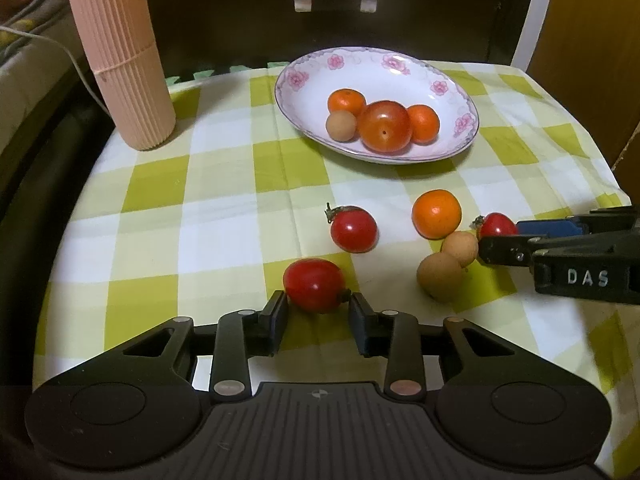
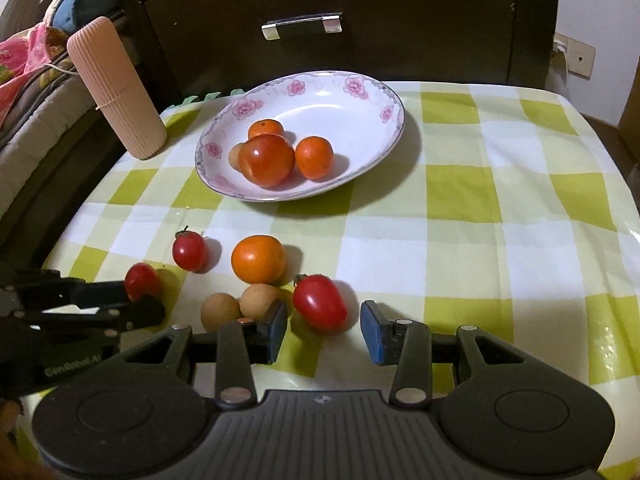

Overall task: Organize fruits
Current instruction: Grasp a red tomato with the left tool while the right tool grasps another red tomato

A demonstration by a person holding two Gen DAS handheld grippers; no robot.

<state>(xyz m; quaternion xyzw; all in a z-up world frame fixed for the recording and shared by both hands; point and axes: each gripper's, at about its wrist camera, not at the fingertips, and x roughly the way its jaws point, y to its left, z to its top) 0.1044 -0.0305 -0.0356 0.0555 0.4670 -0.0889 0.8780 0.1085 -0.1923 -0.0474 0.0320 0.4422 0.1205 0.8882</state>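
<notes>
A flowered white plate (image 1: pixel 448 80) (image 2: pixel 360 96) holds a large tomato (image 1: pixel 384 125) (image 2: pixel 267 159), two small oranges and a brown longan. On the checked cloth lie an orange (image 1: pixel 436 213) (image 2: pixel 258 259), two longans (image 1: pixel 440 276) (image 2: pixel 220 310) and three small red tomatoes. My left gripper (image 1: pixel 319 305) is open, its pads either side of one oval tomato (image 1: pixel 314 290) (image 2: pixel 141 281). My right gripper (image 2: pixel 324 320) is open around another oval tomato (image 2: pixel 320 307) (image 1: pixel 496 225). A third tomato (image 1: pixel 353 228) (image 2: pixel 189 250) lies between them.
A ribbed pink cylinder (image 1: pixel 120 56) (image 2: pixel 116 88) stands at the table's back left. A dark cabinet with a metal handle (image 1: pixel 335 1) (image 2: pixel 302 24) is behind the table. A bed lies to the left.
</notes>
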